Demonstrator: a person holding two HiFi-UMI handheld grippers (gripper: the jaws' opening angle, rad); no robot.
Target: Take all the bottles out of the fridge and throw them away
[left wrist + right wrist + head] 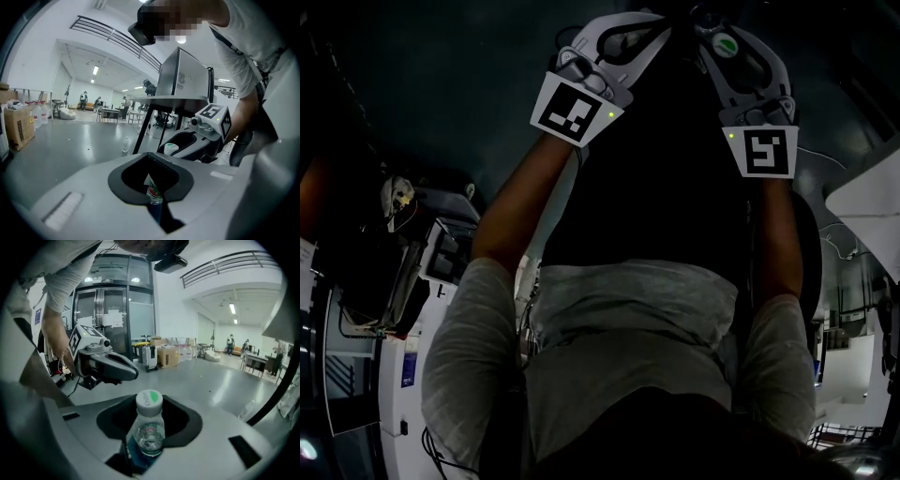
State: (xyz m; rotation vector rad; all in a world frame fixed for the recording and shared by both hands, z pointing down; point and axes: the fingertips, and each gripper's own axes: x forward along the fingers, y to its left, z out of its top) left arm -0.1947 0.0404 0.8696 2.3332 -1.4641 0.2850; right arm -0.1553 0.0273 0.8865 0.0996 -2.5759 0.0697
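Note:
My right gripper [149, 427] is shut on a clear bottle [148, 434] with a white, green-marked cap [149, 402], which stands up between the grey jaws. From the left gripper view the same gripper [197, 140] and cap [171, 149] show at the right. My left gripper [153, 180] grips a second bottle [153, 191]; only its red-and-green label shows in the black hollow between the jaws. In the dark head view both grippers [605, 47] [736, 56] are held out side by side in front of the person.
A silver box [180, 77] sits on a black-legged stand [145, 126]. A bottle [125, 144] stands on the grey floor beside it. Cardboard boxes [18, 126] [171, 355], a suitcase [150, 357] and glass doors [112, 310] line the walls.

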